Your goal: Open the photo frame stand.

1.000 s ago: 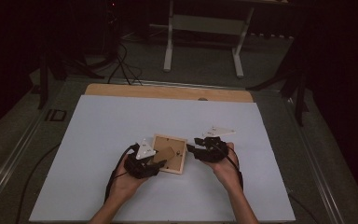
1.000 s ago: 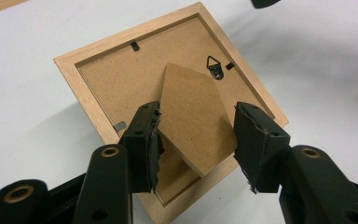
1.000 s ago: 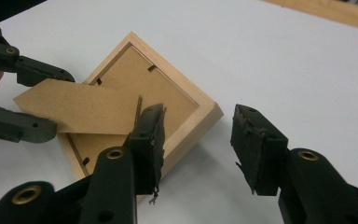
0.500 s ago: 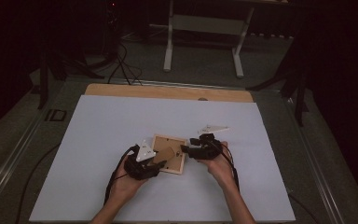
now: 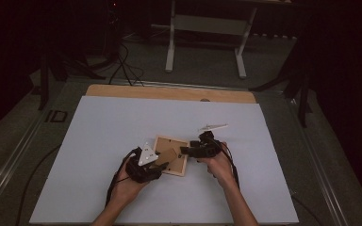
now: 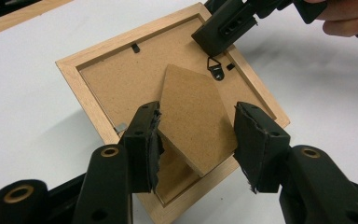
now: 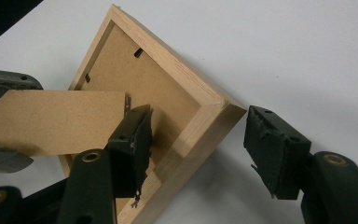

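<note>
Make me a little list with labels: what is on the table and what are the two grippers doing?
thing: square light wooden picture frame, lying back side up
stand: brown cardboard easel flap, lifted off the backing
surface: white table sheet
left gripper: jaws around the flap; grip unclear
right gripper: jaws just opening, straddling the frame's corner, one jaw clear of it
</note>
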`<state>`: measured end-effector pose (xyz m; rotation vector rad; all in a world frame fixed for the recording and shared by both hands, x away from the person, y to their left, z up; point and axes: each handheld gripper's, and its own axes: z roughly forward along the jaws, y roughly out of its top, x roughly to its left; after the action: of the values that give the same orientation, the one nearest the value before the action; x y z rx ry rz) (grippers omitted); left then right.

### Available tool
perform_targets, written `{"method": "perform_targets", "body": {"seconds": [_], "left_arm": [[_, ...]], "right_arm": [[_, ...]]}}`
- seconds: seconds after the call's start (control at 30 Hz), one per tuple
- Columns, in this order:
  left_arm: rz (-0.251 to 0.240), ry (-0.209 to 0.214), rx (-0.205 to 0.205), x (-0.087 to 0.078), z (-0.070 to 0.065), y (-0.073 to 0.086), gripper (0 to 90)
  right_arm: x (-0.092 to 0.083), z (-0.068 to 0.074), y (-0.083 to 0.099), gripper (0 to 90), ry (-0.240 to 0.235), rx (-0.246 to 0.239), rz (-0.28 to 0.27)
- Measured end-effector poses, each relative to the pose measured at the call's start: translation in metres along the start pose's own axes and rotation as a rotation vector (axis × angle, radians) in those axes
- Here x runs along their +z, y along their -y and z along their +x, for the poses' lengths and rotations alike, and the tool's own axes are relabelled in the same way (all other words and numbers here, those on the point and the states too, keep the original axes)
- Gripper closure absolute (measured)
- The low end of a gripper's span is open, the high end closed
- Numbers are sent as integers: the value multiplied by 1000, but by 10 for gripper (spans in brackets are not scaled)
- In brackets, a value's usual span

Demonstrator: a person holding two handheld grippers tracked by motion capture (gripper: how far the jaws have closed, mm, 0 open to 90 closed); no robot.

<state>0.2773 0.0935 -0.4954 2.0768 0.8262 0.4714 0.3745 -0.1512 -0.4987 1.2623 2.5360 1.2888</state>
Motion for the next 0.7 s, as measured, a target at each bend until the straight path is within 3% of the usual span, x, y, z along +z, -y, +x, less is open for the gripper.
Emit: {"method": "perform_targets", "body": {"seconds": [0.23, 0.57, 0.63, 0.7], "left_arm": [[-5, 2, 16, -1, 0, 1, 524], [10, 25, 2, -1, 2, 1, 520], [23, 40, -12, 0, 4, 1, 517], [36, 87, -70, 1, 10, 1, 515]], "right_arm": [[0, -3, 0, 407, -44, 23, -10], [1, -4, 0, 431, -63, 33, -12], [0, -3, 0, 431, -60, 32, -11], [0, -3, 0, 435, -62, 24, -17]]}}
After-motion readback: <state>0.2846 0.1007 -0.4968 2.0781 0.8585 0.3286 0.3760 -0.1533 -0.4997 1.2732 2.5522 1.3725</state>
